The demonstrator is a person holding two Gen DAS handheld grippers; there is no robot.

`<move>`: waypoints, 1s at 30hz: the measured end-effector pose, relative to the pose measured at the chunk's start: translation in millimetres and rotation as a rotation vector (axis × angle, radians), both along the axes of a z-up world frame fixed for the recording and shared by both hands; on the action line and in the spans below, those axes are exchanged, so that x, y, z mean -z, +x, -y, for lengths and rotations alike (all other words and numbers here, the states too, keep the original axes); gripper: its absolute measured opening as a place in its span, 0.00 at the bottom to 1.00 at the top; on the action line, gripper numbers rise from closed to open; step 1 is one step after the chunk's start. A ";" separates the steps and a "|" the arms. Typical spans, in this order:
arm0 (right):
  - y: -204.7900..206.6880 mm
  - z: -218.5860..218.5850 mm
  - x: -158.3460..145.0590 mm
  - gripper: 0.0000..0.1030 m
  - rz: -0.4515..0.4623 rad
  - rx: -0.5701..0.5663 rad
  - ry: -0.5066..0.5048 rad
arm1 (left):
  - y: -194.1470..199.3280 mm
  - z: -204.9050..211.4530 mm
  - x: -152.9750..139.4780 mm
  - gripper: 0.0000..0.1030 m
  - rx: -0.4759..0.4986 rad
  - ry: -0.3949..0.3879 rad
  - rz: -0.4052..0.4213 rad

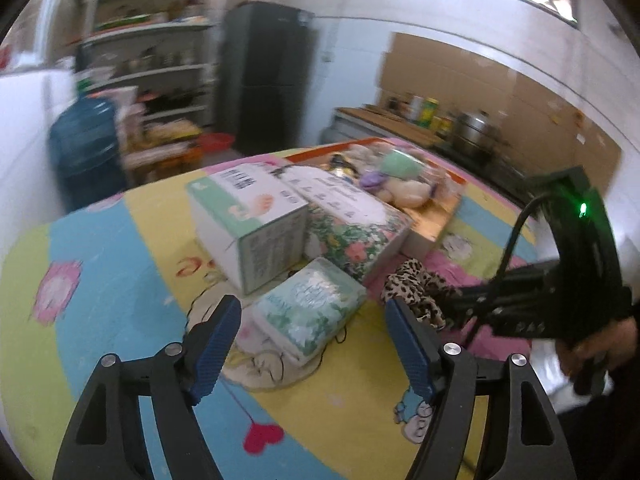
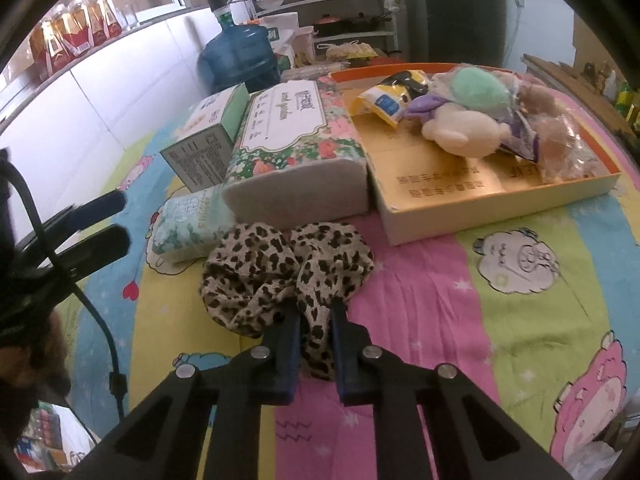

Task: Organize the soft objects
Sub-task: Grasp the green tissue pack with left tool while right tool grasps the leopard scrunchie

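Observation:
A leopard-print scrunchie [image 2: 280, 268] lies on the colourful tablecloth, and my right gripper [image 2: 314, 320] is shut on its near edge. In the left wrist view the scrunchie [image 1: 416, 286] shows at the right, beside the right gripper's black body. My left gripper [image 1: 314, 326] stands open just above a small green-and-white tissue pack [image 1: 310, 310], which lies between its blue pads [image 1: 218, 346] without touching them. That tissue pack [image 2: 188, 226] also shows to the left of the scrunchie. A shallow orange-rimmed box [image 2: 500, 196] holds plush toys [image 2: 464, 126] and a yellow packet [image 2: 384, 102].
A floral tissue pack [image 2: 296, 152] and a white-green carton [image 2: 208, 140] stand side by side behind the small pack. A blue water jug [image 2: 238, 60], shelves and a dark fridge [image 1: 268, 76] lie beyond the table. A counter with pots [image 1: 472, 128] runs along the far wall.

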State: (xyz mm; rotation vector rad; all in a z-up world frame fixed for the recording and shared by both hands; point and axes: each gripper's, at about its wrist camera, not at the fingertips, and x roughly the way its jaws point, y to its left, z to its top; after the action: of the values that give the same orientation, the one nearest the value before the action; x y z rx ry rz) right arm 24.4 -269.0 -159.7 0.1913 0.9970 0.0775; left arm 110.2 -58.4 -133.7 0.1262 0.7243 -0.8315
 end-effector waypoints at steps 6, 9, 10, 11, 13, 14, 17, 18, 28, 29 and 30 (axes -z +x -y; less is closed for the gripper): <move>-10.2 8.5 -3.4 0.14 -0.005 0.025 0.010 | 19.3 11.3 9.4 0.75 0.223 0.027 0.044; -12.7 14.0 -5.7 0.14 -0.004 0.045 0.018 | 27.5 20.3 17.9 0.75 0.307 0.076 0.054; -14.4 16.7 -6.6 0.14 -0.002 0.054 0.022 | 28.7 22.7 20.3 0.75 0.323 0.093 0.060; -15.5 19.1 -6.9 0.14 -0.002 0.059 0.025 | 30.2 26.1 22.9 0.75 0.340 0.117 0.072; -17.5 22.8 -7.7 0.14 -0.001 0.070 0.027 | 33.4 31.3 26.2 0.75 0.365 0.138 0.085; -18.1 24.2 -8.0 0.14 -0.001 0.074 0.026 | 35.2 32.6 27.1 0.75 0.371 0.141 0.087; -20.2 27.1 -7.4 0.14 -0.007 0.080 0.024 | 41.0 40.0 32.1 0.75 0.389 0.163 0.077; -20.5 27.8 -7.2 0.14 -0.008 0.081 0.022 | 41.5 42.0 33.5 0.75 0.395 0.171 0.072; -17.7 30.1 -4.7 0.14 -0.021 0.075 0.030 | 44.7 49.1 46.7 0.56 0.330 0.210 -0.036; -17.2 29.9 -4.4 0.14 -0.024 0.073 0.031 | 43.1 47.0 46.3 0.55 0.323 0.200 -0.041; -16.2 30.1 -4.0 0.14 -0.025 0.070 0.032 | 39.7 44.2 46.3 0.54 0.313 0.194 -0.035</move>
State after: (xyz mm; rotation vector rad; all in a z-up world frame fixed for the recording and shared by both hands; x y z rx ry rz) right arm 8.2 -299.0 -155.7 0.2574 1.0132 0.0271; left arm 149.9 -102.6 -180.0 0.4083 0.8302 -1.0618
